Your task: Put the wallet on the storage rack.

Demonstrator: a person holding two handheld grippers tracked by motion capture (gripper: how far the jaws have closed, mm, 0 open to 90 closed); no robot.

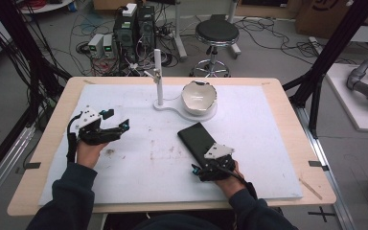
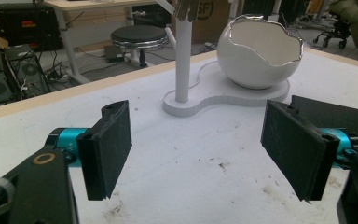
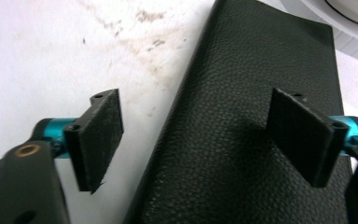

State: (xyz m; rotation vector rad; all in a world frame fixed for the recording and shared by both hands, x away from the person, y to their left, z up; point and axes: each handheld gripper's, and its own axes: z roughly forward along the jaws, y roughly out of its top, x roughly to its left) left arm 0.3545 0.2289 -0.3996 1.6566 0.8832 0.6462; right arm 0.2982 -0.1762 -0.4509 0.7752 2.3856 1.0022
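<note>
A black leather-textured case [image 1: 197, 139] lies flat on the white mat [image 1: 124, 167], right of centre. My right gripper [image 1: 211, 153] hangs open over the case's near end. In the right gripper view it [image 3: 200, 133] has one jaw above the case [image 3: 242, 116] and the other above the bare mat beside its edge. My left gripper [image 1: 122, 126] is open at the left of the mat, pointing right, with nothing between its jaws [image 2: 198, 140]. A white egg-shaped bowl [image 1: 199, 97] sits on a white stand [image 1: 159, 76] at the back; the left gripper view shows the bowl [image 2: 261, 56] ahead.
The mat carries brown stains [image 1: 160, 151] near the middle. The stand's upright post [image 2: 183, 60] rises left of the bowl. Beyond the far table edge stand a stool [image 1: 215, 33], computer boxes [image 1: 134, 28] and cables on the floor.
</note>
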